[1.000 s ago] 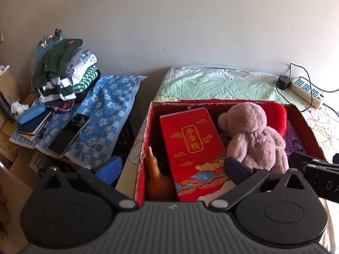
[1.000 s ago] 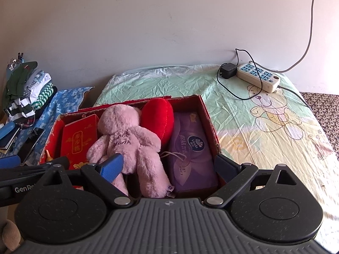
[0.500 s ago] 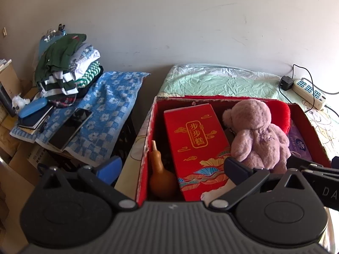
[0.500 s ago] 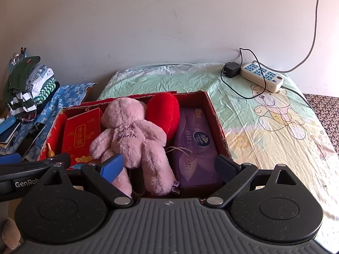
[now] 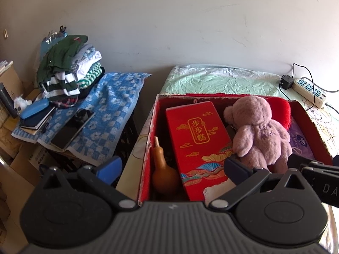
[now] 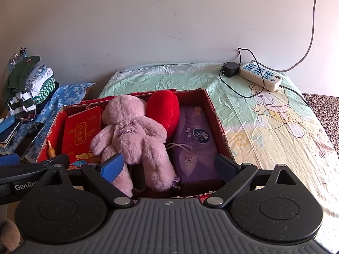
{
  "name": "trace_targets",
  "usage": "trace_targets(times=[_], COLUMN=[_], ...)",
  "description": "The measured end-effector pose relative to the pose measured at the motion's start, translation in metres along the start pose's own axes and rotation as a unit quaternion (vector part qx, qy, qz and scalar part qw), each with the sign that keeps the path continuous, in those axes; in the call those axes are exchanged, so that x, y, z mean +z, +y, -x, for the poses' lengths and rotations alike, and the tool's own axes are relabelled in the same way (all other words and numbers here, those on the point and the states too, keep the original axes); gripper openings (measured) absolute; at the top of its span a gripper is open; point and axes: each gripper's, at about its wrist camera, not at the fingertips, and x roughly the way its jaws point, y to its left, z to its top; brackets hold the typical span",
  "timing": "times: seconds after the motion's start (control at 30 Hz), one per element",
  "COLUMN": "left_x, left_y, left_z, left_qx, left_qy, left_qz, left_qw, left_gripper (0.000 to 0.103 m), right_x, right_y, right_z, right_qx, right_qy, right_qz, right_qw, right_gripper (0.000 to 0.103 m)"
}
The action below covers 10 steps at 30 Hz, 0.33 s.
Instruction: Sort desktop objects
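A red cardboard box (image 5: pixel 153 127) (image 6: pixel 214 110) sits on the bed. In it lie a red gift box with gold characters (image 5: pixel 197 139) (image 6: pixel 81 133), a pink plush bear (image 5: pixel 258 131) (image 6: pixel 131 131), a red heart cushion (image 5: pixel 279 110) (image 6: pixel 165 108), a purple tissue pack (image 6: pixel 197 139) (image 5: pixel 300 141) and a brown gourd (image 5: pixel 163 173) (image 6: pixel 50 148). My left gripper (image 5: pixel 171 167) is open and empty over the box's near left end. My right gripper (image 6: pixel 168 166) is open and empty at the box's near edge, by the bear's legs.
A power strip (image 6: pixel 260 76) (image 5: pixel 309 89) with a black charger lies at the bed's far right. To the left, a blue flowered cloth (image 5: pixel 106 110) carries folded clothes (image 5: pixel 67 72), a phone (image 5: pixel 73 129), notebooks and a blue case (image 5: pixel 34 110). A white wall stands behind.
Both grippers have drawn back and risen slightly, so the box sits a little farther and lower in both views. Nothing was taken hold of or moved.
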Motion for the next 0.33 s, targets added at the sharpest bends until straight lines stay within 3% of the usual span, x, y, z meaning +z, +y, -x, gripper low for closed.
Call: trace_targets(times=[0.33], left_x=[-0.0012], left_y=[-0.0011], left_z=[0.0029], left_qx=[-0.004], left_qy=[0.001], left_qz=[0.002], left_qw=[1.0000], left_gripper=[0.102], right_x=[-0.0008], right_y=[0.0000], right_z=[0.0047], right_qx=[-0.001], right_qy=[-0.007], right_qz=[-0.004], right_qw=[1.000], right_gripper=[0.094])
